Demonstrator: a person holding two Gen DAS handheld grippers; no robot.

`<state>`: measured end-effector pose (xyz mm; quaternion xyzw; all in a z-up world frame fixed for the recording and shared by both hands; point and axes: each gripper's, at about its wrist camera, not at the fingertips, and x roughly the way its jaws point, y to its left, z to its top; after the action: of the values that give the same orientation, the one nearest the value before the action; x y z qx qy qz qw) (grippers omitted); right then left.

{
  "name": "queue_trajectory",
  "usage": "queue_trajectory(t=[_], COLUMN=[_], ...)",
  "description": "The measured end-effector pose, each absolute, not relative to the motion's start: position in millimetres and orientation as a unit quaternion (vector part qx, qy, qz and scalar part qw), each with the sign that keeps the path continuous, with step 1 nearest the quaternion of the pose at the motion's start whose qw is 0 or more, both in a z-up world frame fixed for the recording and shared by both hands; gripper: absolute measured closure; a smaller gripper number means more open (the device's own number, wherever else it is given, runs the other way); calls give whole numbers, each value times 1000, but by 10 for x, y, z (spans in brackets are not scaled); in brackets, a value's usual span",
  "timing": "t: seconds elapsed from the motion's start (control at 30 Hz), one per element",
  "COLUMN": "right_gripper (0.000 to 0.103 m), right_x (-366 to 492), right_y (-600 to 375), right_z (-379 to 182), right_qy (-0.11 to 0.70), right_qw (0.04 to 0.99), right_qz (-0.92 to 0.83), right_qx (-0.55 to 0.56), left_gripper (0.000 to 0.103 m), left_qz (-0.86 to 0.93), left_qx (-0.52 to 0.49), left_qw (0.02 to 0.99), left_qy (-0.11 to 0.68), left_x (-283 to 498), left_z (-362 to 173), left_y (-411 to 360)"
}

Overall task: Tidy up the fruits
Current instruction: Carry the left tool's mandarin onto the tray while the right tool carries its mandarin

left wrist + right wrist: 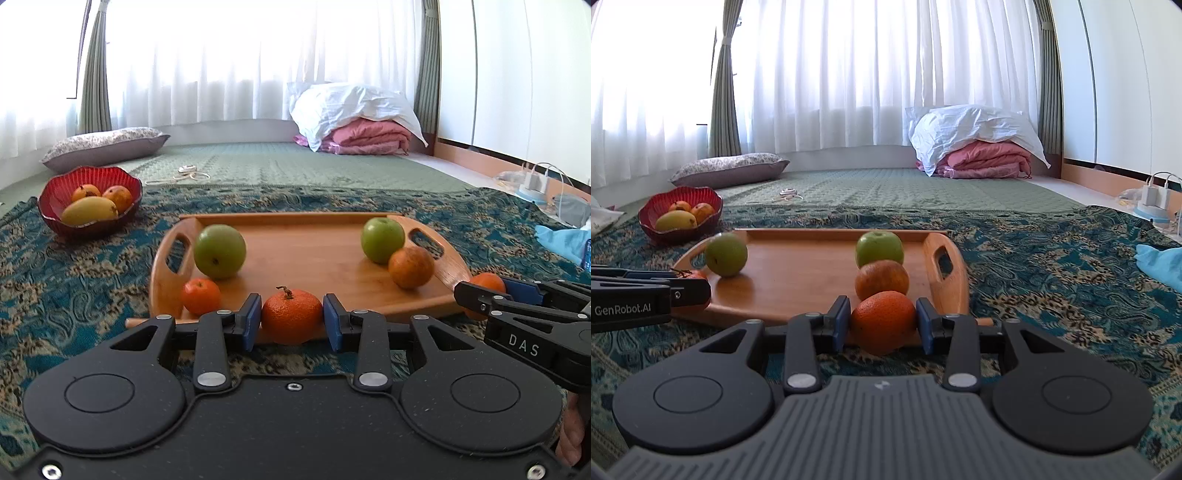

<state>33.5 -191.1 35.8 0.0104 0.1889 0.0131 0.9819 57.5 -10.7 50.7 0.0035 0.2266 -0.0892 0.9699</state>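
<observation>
My left gripper [291, 320] is shut on a stemmed orange [291, 314] at the near edge of the wooden tray [310, 254]. My right gripper [882, 322] is shut on another orange [882, 319] at the tray's [798, 266] near right corner; it shows in the left wrist view [487, 282] too. On the tray lie two green apples [219, 251] [382, 239], a small orange [200, 296] and a duller orange [410, 266]. A red bowl [55, 195] with mangoes [89, 210] stands at the far left.
Everything rests on a patterned teal blanket [74, 280]. Beyond it lie a green mat, a flat pillow [105, 147], folded pink and white bedding [354, 118] and white curtains. Chargers and cables [535, 181] and a blue cloth [561, 240] lie at the right.
</observation>
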Motion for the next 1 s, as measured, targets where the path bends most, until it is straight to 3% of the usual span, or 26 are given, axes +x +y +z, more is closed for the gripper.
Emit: queue_trajectory(t=[1.0], right_gripper=[61], right_x=[940], right_y=[-1964], right_z=[248], right_qy=[236], right_qw=[968], right_qz=[24], right_qx=[79], left_gripper=[69], left_qz=[-60], left_qx=[3], left_qw=[968], left_qy=[244], left_x=[1123], left_z=[344], left_y=[39])
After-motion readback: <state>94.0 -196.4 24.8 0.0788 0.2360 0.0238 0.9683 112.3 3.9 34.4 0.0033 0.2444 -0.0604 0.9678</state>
